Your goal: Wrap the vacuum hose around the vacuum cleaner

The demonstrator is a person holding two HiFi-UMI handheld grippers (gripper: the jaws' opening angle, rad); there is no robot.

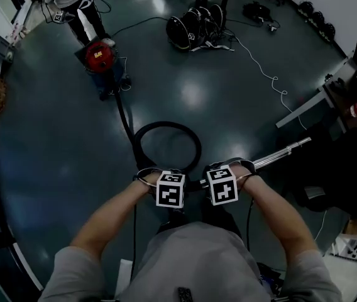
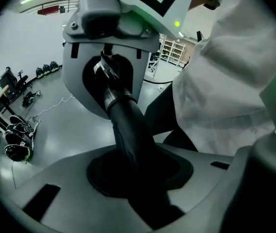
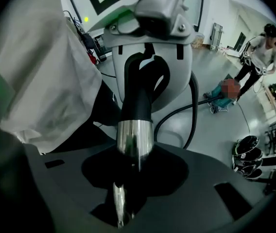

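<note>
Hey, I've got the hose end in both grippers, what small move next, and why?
Likely carry it toward the red vacuum cleaner: left gripper clamps the black handle, right gripper the metal wand, but the hose lies looped far from it.

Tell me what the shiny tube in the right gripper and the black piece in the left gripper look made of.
The shiny tube: likely metal, chromed or polished; it mirrors its surroundings with bright streaks. The black piece: probably moulded plastic or rubber, smooth, semi-matte with only soft highlights.
</note>
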